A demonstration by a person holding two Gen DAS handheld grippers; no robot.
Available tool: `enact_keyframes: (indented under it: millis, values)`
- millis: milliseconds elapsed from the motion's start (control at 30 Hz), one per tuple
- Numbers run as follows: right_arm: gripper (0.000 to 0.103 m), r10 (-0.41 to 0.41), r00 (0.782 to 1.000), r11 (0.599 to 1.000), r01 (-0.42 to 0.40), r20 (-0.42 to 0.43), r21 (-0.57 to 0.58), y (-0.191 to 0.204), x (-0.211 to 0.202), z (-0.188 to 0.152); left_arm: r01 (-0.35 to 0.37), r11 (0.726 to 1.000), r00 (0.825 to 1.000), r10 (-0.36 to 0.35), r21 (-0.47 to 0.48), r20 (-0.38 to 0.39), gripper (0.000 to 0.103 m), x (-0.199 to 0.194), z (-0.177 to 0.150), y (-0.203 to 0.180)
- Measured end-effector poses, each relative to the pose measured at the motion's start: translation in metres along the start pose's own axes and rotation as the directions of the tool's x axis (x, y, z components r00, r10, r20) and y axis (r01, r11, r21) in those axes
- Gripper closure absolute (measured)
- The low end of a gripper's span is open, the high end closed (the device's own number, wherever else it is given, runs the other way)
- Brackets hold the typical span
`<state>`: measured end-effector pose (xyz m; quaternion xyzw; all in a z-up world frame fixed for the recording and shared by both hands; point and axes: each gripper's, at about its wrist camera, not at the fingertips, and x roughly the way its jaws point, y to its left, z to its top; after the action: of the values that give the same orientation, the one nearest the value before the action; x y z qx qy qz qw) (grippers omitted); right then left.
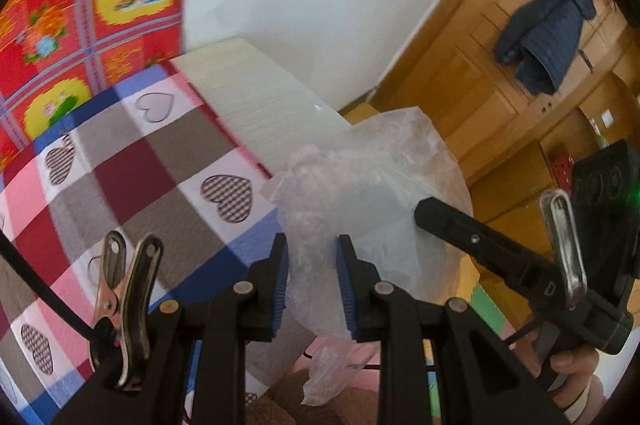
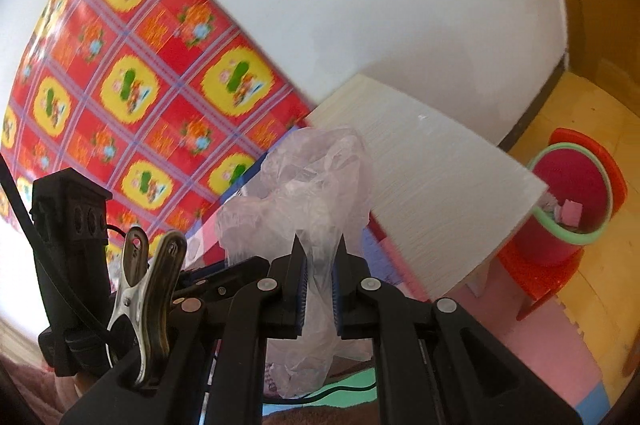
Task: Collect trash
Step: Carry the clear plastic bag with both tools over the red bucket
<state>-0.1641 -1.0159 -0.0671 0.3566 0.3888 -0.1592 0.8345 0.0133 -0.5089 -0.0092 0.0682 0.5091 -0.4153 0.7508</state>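
A crumpled clear plastic bag (image 1: 372,177) hangs between both grippers, above the edge of a bed. My left gripper (image 1: 312,241) is shut on the bag's lower part, its blue pads pressing the film from both sides. In the right wrist view my right gripper (image 2: 320,241) is shut on the same bag (image 2: 312,177), which bulges above the fingers and trails below them. A black finger of the right gripper (image 1: 424,213) pokes into the bag from the right in the left wrist view. A red bin with a green rim (image 2: 576,238) stands on the floor at right, with pink scraps inside.
A checked bedsheet with hearts (image 1: 120,165) lies at left, ending in a white board (image 2: 432,193). Red patterned cloth (image 2: 140,85) covers the wall. A wooden door with a hanging blue jacket (image 1: 548,25) is at right. A hand (image 1: 572,369) holds the right gripper. Foam mats (image 2: 540,337) cover the floor.
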Motion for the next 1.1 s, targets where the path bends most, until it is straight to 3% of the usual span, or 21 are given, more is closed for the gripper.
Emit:
enact_keyframes:
  millis: [500,1100]
  values:
    - [0.092,-0.058,0.995,0.993,0.049,0.084,0.104,-0.064,-0.023,0.015,0.042,0.994,0.999,-0.038,0.099,-0.038,0.079,0.051,0.031,-0.065]
    - [0.092,-0.099,0.994,0.982,0.089,0.051,0.167,-0.210,-0.057,0.074,0.067,0.990,0.993,-0.055,0.122,-0.103,0.079,0.165,0.078,-0.179]
